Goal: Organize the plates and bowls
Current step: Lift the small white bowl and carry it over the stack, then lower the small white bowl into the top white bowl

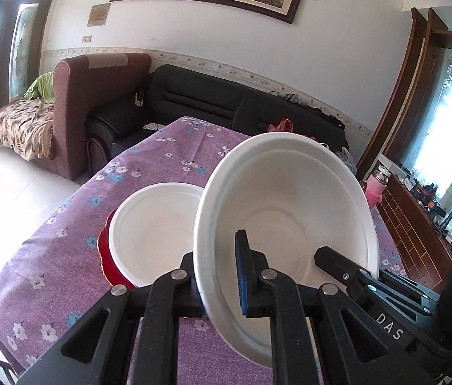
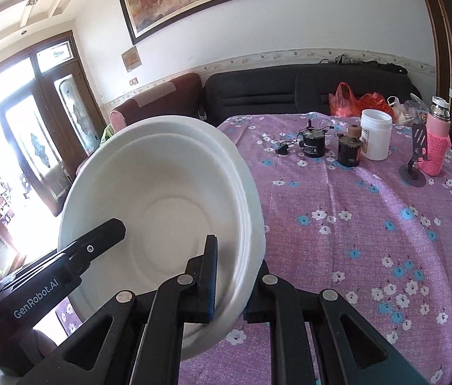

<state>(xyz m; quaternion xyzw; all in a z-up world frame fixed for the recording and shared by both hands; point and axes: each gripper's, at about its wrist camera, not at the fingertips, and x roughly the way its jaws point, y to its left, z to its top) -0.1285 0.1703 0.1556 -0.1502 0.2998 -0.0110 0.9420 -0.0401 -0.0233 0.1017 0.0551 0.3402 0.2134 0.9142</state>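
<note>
A stack of nested white foam bowls [image 1: 290, 205] hangs tilted above the purple flowered tablecloth [image 1: 65, 243], held from both sides. My left gripper [image 1: 217, 276] is shut on its left rim, one finger outside and one inside. My right gripper [image 2: 237, 276] is shut on the opposite rim of the same stack [image 2: 161, 192]. Each gripper shows in the other's view, the right gripper [image 1: 328, 255] and the left gripper [image 2: 113, 227] both reaching into the bowl. Another white bowl [image 1: 152, 231] sits on the cloth inside a red dish [image 1: 110, 266], just left of the held stack.
At the table's far end stand a white jar [image 2: 376, 134], two black motors [image 2: 314, 144], a pink-sleeved flask [image 2: 436, 141] and a black stand [image 2: 415, 160]. Red plastic bags [image 2: 354, 99] lie by the black sofa [image 1: 209, 96]. A maroon armchair [image 1: 91, 96] stands off the table's left corner.
</note>
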